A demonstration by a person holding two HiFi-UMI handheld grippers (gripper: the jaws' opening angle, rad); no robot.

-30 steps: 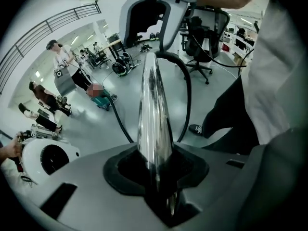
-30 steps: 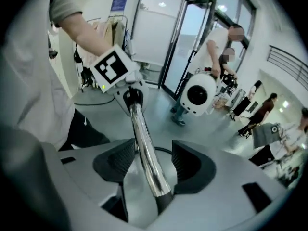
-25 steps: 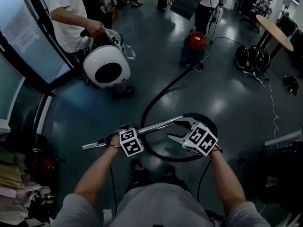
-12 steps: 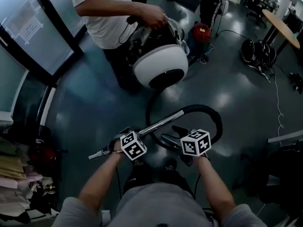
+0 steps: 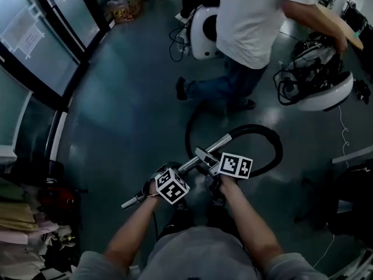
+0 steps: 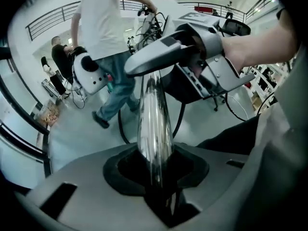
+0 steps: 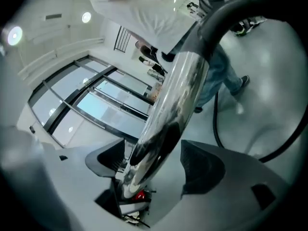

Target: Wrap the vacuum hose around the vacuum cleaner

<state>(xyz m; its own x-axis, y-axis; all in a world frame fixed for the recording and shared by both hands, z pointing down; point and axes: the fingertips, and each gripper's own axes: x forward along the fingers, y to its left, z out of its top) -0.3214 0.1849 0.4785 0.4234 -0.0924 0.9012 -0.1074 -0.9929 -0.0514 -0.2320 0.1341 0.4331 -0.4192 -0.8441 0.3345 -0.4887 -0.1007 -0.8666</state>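
Observation:
A chrome vacuum wand slants across the floor in front of me. My left gripper is shut on its lower part, and the tube runs straight out from between the pads. My right gripper straddles the wand higher up. Its jaws have just been opening; the tube lies between them with a gap on each side. The black hose leaves the wand's top end, loops right and runs off behind a person's feet. The vacuum cleaner itself is out of sight.
A person in a white shirt stands close ahead, holding a white round machine tangled in cables. Another white machine sits behind them. A glass wall lines the left; clutter fills the lower left corner.
The right gripper has rolled over and dropped lower on the wand, its jaws wider. The person carrying the white machine crossed from left to right. The left gripper kept its hold on the wand.

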